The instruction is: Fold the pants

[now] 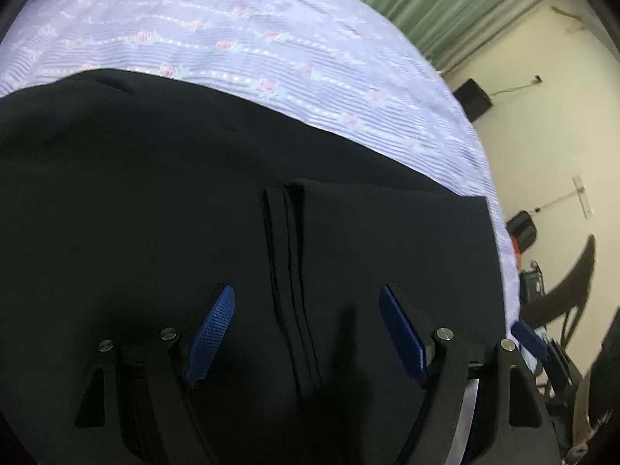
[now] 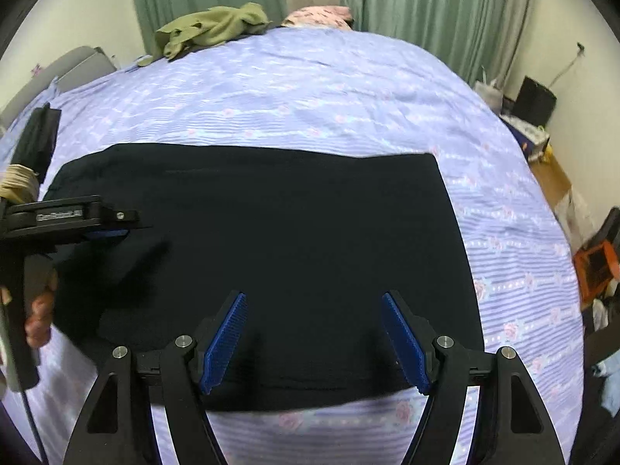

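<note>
Black pants (image 2: 271, 232) lie flat in a folded rectangle on the lilac flowered bedspread (image 2: 310, 89). In the left wrist view the pants (image 1: 155, 193) fill the frame, with stacked folded edges (image 1: 290, 271) running between the fingers. My left gripper (image 1: 306, 298) is open just above the cloth and holds nothing. It also shows in the right wrist view (image 2: 104, 228) over the pants' left edge. My right gripper (image 2: 314, 302) is open and empty over the pants' near edge.
An olive garment (image 2: 213, 27) and a pink pillow (image 2: 317, 13) lie at the bed's far end by green curtains (image 2: 426, 7). Boxes and a black speaker (image 2: 536, 100) stand on the floor to the right. The bed edge drops off at right.
</note>
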Demonstrator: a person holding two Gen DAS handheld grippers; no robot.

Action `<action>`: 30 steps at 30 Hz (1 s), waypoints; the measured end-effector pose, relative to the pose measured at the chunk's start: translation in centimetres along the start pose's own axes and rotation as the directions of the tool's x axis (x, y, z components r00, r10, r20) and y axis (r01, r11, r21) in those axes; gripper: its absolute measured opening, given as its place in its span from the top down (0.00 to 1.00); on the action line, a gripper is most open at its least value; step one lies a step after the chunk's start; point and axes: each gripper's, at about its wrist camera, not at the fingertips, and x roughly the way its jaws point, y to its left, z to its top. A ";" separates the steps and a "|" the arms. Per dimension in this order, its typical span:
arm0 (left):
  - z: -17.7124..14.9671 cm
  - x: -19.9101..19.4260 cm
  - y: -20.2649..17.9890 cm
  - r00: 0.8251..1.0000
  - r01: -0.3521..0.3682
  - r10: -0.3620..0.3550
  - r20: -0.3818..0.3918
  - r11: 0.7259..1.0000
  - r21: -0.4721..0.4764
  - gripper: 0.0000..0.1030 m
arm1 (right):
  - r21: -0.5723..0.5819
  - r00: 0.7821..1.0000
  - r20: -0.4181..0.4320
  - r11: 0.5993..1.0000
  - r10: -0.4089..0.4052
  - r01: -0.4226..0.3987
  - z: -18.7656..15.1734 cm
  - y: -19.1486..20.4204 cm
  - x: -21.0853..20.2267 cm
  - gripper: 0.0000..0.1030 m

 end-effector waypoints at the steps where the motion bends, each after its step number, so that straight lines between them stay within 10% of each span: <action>1: 0.3 0.4 -0.1 1.000 -0.011 0.011 0.004 1.000 0.003 0.26 | 0.012 1.000 0.000 1.000 0.010 -0.010 0.0 -0.3 0.4 0.29; 4: 1.0 1.1 -0.4 1.000 -0.020 0.020 0.024 1.000 -0.006 0.31 | 0.033 0.999 0.006 0.999 0.035 -0.036 1.0 -0.7 1.7 0.29; 6: 1.4 1.5 -0.9 0.997 -0.073 0.072 0.034 0.997 0.023 0.73 | 0.047 0.999 0.010 0.998 0.047 -0.048 1.0 -1.1 1.8 0.29; 8: 1.7 1.6 -1.3 0.997 -0.069 0.068 0.039 0.997 0.029 0.84 | 0.058 0.998 0.014 0.996 0.062 -0.062 1.0 -1.0 1.7 0.29; 13: 2.9 0.6 -3.4 0.987 -0.094 0.081 0.141 0.992 0.089 0.87 | 0.059 0.996 0.029 0.995 0.084 -0.085 1.0 -0.4 1.3 0.29; 19: 2.5 0.4 -1.3 0.975 -0.190 0.187 0.120 0.982 0.019 0.62 | 0.034 0.996 0.039 0.996 0.084 -0.085 2.1 0.9 1.0 0.29; 30: -6.2 -17.6 7.9 0.856 -0.307 0.353 0.379 0.935 -0.177 0.19 | 0.035 0.985 0.085 0.987 0.153 -0.157 3.1 6.3 -2.0 0.24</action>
